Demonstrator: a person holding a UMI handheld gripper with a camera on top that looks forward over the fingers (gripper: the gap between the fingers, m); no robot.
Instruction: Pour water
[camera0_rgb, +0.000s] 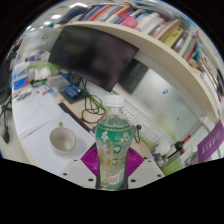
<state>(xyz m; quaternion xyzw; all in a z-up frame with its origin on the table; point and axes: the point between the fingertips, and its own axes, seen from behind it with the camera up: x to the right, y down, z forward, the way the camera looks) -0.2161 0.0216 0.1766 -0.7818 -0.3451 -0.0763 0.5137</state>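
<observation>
Hand-held gripper (116, 165): fingers pinching upright capped water bottle (116, 140) above tabletop (40, 120), cup (63, 139) near, to its left; risk: cap apparently on blocks pouring, and smooth bottle could slip when tilted, spilling beside cup.

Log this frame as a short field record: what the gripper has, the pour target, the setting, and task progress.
gripper: gripper, fingers closed on the bottle, pink pads at either side of it
held item: bottle, clear plastic, green label, white cap on, upright
pour target: cup, white, standing on the table to the left of the bottle, apart from it
surface: table, white, with papers
background: monitor, dark; bookshelf above it
progress: no pouring yet; bottle not tilted
</observation>
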